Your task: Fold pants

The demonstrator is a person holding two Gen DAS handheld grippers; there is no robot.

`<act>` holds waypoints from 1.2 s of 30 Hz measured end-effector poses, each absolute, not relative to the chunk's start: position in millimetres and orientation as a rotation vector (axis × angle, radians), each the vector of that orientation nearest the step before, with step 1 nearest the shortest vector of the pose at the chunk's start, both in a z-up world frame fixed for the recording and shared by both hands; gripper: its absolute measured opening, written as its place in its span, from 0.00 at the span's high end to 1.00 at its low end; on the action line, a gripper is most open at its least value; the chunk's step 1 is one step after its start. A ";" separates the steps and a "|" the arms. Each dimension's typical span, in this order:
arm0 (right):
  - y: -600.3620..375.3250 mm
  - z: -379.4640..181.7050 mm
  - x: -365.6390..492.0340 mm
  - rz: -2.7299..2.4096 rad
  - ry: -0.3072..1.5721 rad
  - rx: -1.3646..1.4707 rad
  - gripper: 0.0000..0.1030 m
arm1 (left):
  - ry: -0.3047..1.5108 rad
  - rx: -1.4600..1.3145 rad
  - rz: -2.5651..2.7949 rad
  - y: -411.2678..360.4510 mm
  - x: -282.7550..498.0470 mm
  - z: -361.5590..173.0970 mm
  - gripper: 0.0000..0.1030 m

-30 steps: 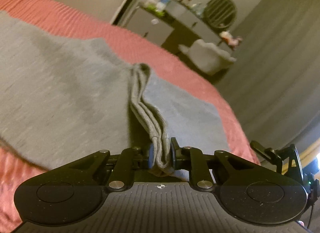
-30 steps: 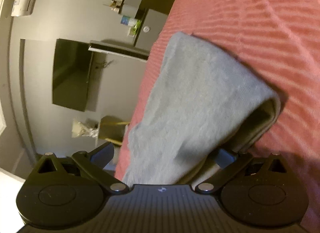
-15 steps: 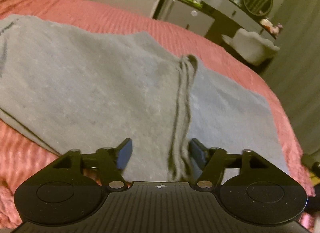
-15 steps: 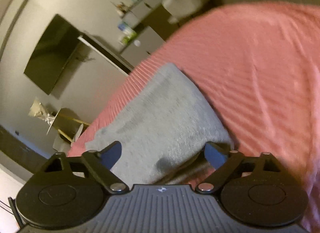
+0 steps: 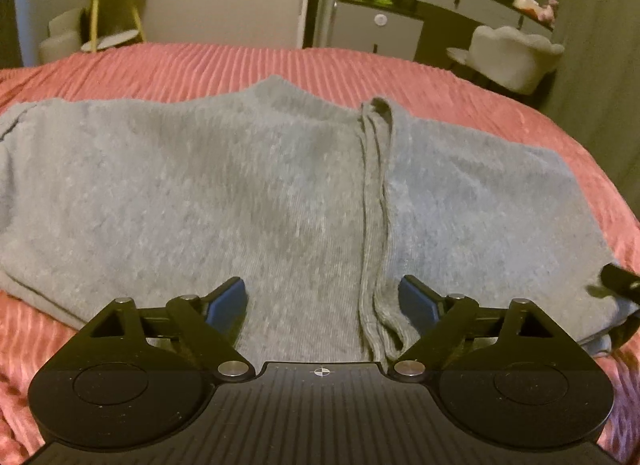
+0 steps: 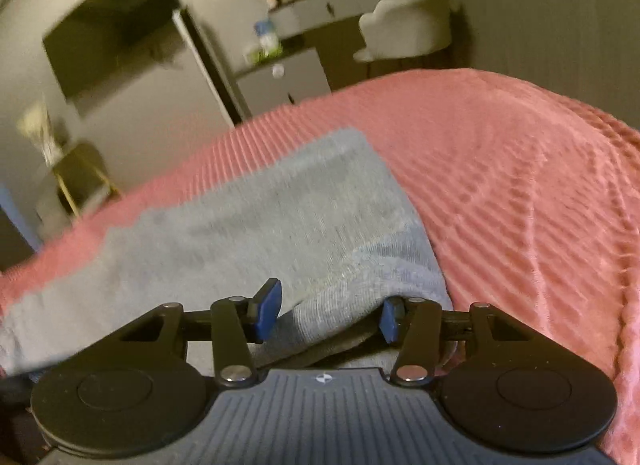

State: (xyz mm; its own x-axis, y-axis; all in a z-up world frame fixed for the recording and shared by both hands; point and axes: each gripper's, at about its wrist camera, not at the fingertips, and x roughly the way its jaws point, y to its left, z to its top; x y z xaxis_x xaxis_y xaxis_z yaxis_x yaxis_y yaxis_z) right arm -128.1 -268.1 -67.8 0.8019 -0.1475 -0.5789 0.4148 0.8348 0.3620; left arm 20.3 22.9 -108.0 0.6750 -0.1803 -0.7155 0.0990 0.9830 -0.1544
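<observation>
1. Grey pants lie folded and flat across a pink ribbed bedspread, filling most of the left wrist view.
2. A raised seam edge of doubled cloth runs up the pants from near the camera toward the far side.
3. The left gripper hovers low over the near edge of the pants, its 2 blue-padded fingers spread wide apart and holding nothing.
4. The right gripper is also spread apart; a folded corner of the pants bulges between its fingers, and it may touch the right pad, though blur makes that unclear.
5. Beyond the bed stand a grey dresser with small bottles, a pale scalloped chair, and a gold-legged side table.
6. A dark wall-mounted screen shows in the right wrist view.
</observation>
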 end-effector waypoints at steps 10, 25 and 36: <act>-271.6 -43.6 -152.4 -0.298 0.464 0.630 0.51 | 0.836 -0.096 -0.143 19.9 22.9 -112.4 0.05; -247.4 -19.2 -132.7 -0.286 0.348 0.355 0.20 | 0.834 -0.089 -0.136 19.5 21.5 -111.2 0.03; -248.2 -93.7 -88.3 -0.326 0.709 0.248 0.00 | 0.569 0.140 -0.169 -8.8 23.6 -59.3 0.04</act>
